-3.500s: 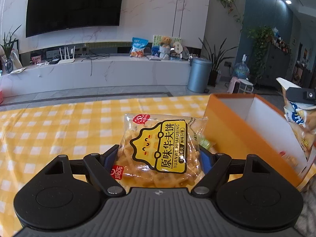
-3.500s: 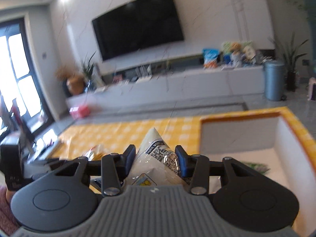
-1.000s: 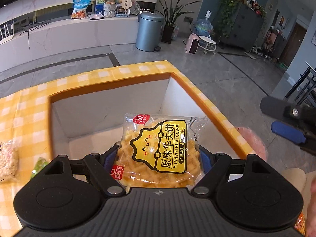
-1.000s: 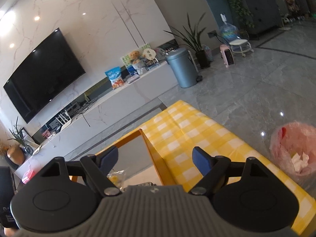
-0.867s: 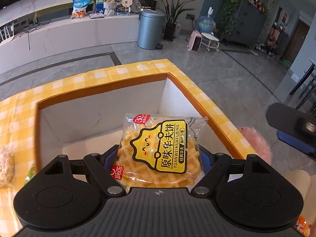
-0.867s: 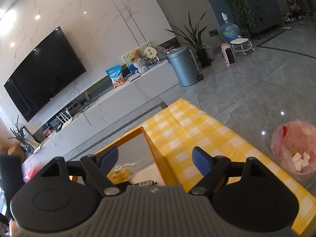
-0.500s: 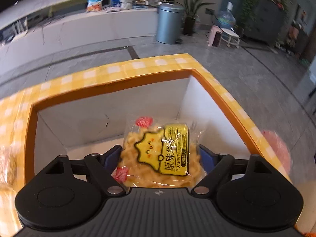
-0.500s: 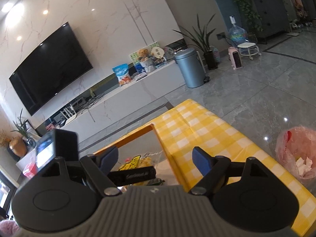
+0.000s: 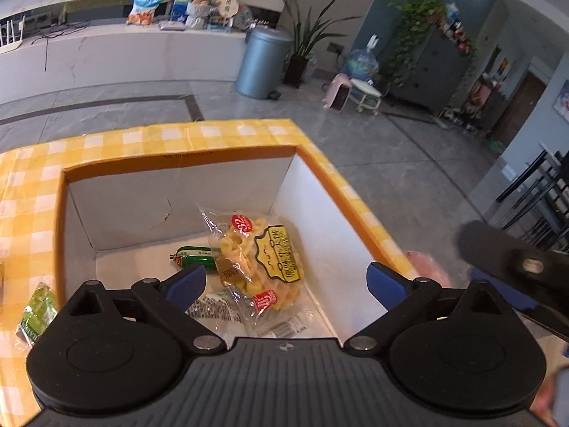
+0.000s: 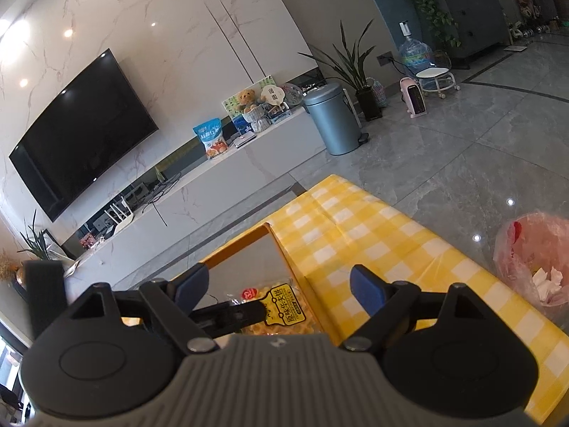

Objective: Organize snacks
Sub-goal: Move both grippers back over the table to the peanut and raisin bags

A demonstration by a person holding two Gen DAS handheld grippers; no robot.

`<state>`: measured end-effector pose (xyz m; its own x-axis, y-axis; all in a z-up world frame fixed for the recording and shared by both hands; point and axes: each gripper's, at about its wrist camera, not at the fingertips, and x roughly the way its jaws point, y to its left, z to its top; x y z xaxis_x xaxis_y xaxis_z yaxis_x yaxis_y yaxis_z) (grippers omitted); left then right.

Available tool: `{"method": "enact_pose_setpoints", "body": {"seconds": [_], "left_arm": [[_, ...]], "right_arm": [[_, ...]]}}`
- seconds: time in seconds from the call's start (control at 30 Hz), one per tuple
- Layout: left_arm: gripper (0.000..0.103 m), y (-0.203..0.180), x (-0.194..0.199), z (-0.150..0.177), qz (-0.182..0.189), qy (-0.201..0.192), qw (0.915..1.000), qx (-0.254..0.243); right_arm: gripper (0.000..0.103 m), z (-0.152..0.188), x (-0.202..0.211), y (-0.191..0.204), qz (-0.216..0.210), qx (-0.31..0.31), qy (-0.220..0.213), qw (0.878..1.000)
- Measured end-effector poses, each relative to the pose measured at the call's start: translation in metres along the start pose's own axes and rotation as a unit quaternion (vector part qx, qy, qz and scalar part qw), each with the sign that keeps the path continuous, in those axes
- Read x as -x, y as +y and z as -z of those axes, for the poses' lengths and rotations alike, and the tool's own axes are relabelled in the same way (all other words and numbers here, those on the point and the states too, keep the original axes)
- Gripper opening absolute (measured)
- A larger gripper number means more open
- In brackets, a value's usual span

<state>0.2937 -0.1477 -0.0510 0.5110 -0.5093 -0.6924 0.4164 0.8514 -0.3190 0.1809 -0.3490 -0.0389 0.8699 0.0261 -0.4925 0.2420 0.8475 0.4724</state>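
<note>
An orange box with white inner walls (image 9: 313, 195) stands on the yellow checked tablecloth (image 9: 32, 192). Inside it lies a clear pack of yellow waffle snacks (image 9: 263, 259), beside a green sausage snack (image 9: 193, 254) and a white packet (image 9: 217, 307). My left gripper (image 9: 286, 281) hangs open and empty above the box. My right gripper (image 10: 279, 286) is open and empty to the box's right; in its view the waffle pack (image 10: 281, 311) and the box (image 10: 284, 259) show below.
A green snack packet (image 9: 37, 311) lies on the cloth left of the box. A pink bin bag (image 10: 537, 259) sits on the floor beyond the table's right edge. The other gripper's black body (image 9: 515, 259) is at the right.
My left gripper has opened and the waffle pack has dropped into the box. My right gripper has stayed open and shifted only slightly.
</note>
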Motion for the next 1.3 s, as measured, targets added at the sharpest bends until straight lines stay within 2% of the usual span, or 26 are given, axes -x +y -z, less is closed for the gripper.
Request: {"method": "enact_pose_setpoints", "body": {"seconds": [0.1,0.27,0.43,0.57,0.63,0.73,0.87,1.03,1.23,1.3], "left_arm": [[0.103,0.000,0.013,0.000,0.002,-0.002,1.0000,-0.001],[0.103,0.003,0.027,-0.006,-0.001,0.038,0.9993,0.005],[0.103,0.000,0.053,-0.002,-0.033,-0.010,0.9991,-0.025],[0.103,0.007,0.075,0.003,-0.040,-0.013,0.9987,-0.031],[0.103,0.017,0.097,0.012,-0.048,-0.031,0.9980,-0.025],[0.103,0.028,0.128,0.025,-0.080,-0.058,0.9947,-0.029],[0.103,0.045,0.171,0.040,-0.121,-0.078,0.9896,-0.002],[0.103,0.071,0.211,0.057,-0.128,-0.100,0.9862,0.034],[0.103,0.103,0.228,0.079,-0.184,-0.120,0.9732,0.066],[0.103,0.119,0.226,0.084,-0.189,-0.118,0.9718,0.077]], "right_arm": [[0.085,0.001,0.000,0.002,-0.003,0.003,0.001,1.000],[0.085,0.002,0.002,0.006,-0.009,0.009,-0.004,1.000],[0.085,0.004,0.004,0.011,-0.028,0.005,-0.003,1.000],[0.086,0.004,0.014,0.023,-0.049,0.004,-0.007,0.999],[0.087,0.004,0.021,0.033,-0.067,0.011,-0.014,0.998],[0.089,0.007,0.029,0.049,-0.103,0.023,-0.019,0.994],[0.089,0.016,0.033,0.078,-0.123,0.047,-0.011,0.991],[0.090,0.037,0.034,0.119,-0.152,0.081,0.010,0.985],[0.090,0.068,0.034,0.160,-0.159,0.110,0.038,0.980],[0.090,0.077,0.033,0.169,-0.157,0.112,0.044,0.980]]}}
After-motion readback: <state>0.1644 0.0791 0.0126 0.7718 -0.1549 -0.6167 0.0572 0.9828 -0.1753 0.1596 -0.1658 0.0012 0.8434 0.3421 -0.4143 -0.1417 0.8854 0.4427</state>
